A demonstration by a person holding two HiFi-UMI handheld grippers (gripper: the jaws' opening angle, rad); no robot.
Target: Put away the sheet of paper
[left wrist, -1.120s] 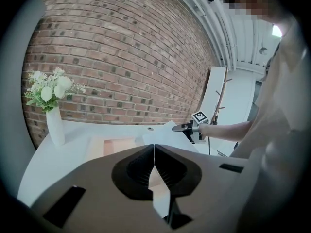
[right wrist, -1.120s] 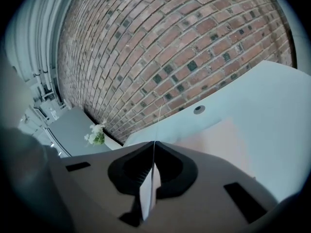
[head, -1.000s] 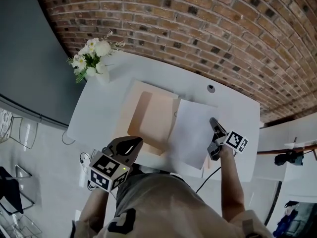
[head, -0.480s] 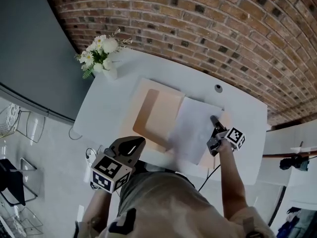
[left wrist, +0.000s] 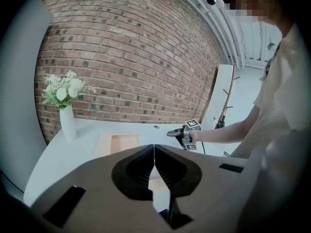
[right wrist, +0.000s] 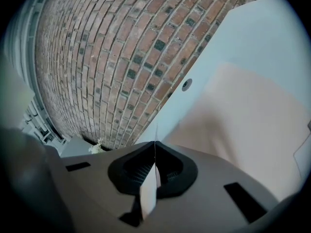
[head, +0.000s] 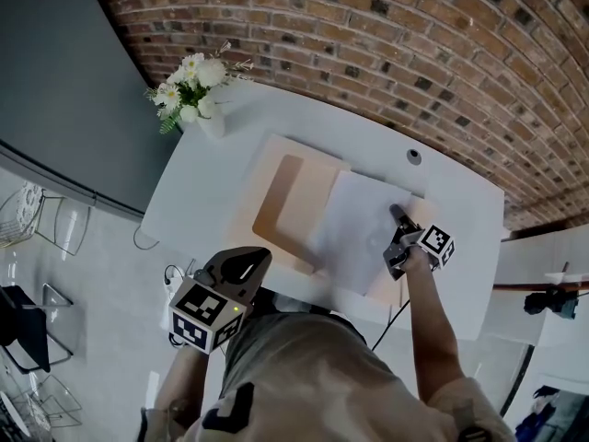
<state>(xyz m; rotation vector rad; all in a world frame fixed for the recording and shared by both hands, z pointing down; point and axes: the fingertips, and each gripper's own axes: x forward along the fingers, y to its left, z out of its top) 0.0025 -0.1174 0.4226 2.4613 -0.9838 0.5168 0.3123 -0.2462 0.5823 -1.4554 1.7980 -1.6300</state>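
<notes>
The sheet of paper [head: 352, 233] is spread over the right half of an open tan folder [head: 293, 196], with its right edge lifted. My right hand-held gripper [head: 397, 214] has that edge pinched. In the right gripper view the jaws are closed flat on the sheet [right wrist: 148, 191], which runs edge-on through the gap between them. The folder lies open on the white counter [head: 207, 187], its left half uncovered.

My left hand-held gripper [head: 252, 259] is held low at the near edge of the counter, close to my body and well apart from the paper. Its jaws are pressed together with nothing between them.

A vase of flowers [head: 196, 88] stands at the far left corner of the counter, against the brick wall [head: 368, 35].
</notes>
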